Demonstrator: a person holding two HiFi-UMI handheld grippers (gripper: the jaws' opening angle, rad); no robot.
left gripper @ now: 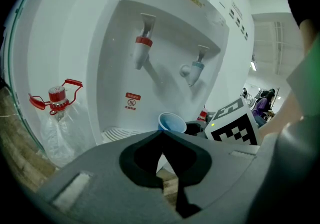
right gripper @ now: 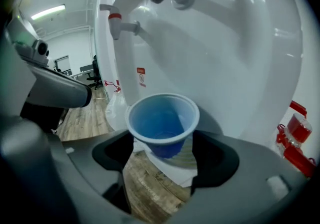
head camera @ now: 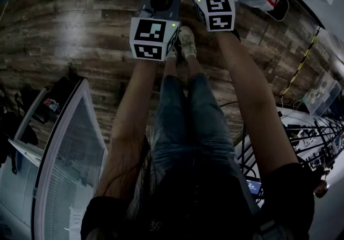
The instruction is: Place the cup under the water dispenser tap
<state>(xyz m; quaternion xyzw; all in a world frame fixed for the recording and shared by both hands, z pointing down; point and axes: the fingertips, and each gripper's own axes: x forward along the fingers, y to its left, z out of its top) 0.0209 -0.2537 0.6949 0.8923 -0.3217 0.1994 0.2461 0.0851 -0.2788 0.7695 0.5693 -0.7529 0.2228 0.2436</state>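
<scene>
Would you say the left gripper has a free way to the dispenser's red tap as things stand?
Probably yes. The left gripper, jaws together and empty, faces the red tap with open air between; the right gripper holding the blue cup sits off to its right, below tap height.

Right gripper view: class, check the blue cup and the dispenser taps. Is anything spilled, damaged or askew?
Nothing stands out. The blue cup, gripped by the right gripper, looks empty and undamaged; the red tap shows no drip, and no spill is visible.

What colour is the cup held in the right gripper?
The cup is blue, which shows best in the right gripper view.
</scene>
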